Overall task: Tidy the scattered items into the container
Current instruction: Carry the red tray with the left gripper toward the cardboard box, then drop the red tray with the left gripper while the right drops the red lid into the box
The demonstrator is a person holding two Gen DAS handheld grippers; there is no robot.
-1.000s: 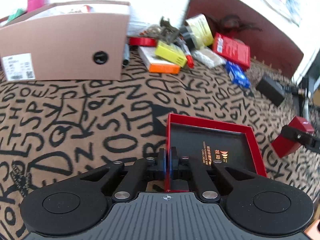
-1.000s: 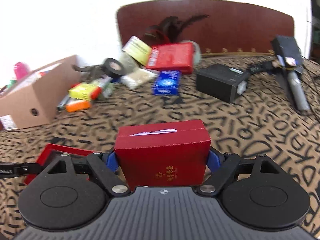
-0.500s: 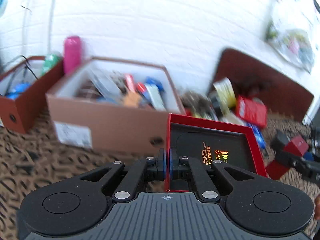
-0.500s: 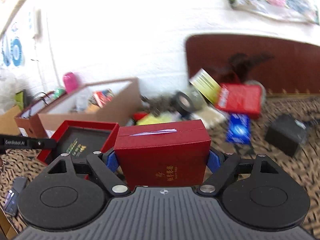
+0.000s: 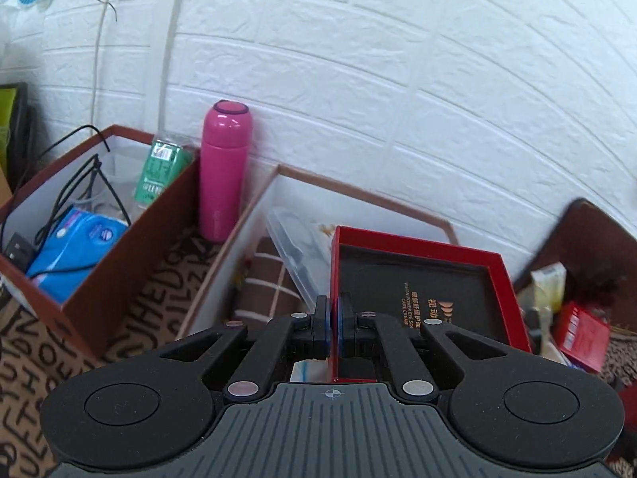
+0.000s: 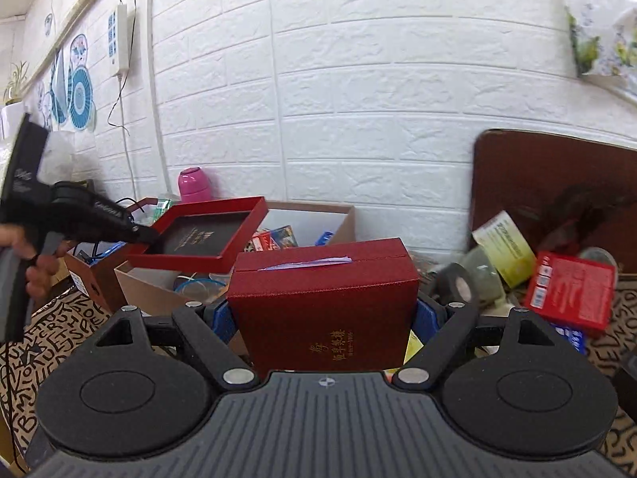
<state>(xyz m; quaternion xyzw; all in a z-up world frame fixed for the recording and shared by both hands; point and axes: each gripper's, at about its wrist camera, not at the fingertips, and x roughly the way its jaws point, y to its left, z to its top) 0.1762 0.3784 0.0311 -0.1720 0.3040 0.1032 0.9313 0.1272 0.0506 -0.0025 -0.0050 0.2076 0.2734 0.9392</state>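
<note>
A second before, both boxes were low over the surface. Now the left tool (image 5: 333, 328), pinching the red lid (image 5: 418, 298), hung over the cardboard box (image 5: 360, 193), and the right tool (image 6: 324, 310) squeezed the red box (image 6: 324, 302) beside it, ready to drop.

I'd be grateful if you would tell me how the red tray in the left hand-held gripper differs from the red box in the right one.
The red tray is shallow and open, showing a black lining; the red box is tall and closed. The left hand-held gripper pinches the tray by one thin wall, jaws nearly together; the right hand-held gripper spans the box's full width. Both are red, carry gold lettering, and are held above the table.
</note>
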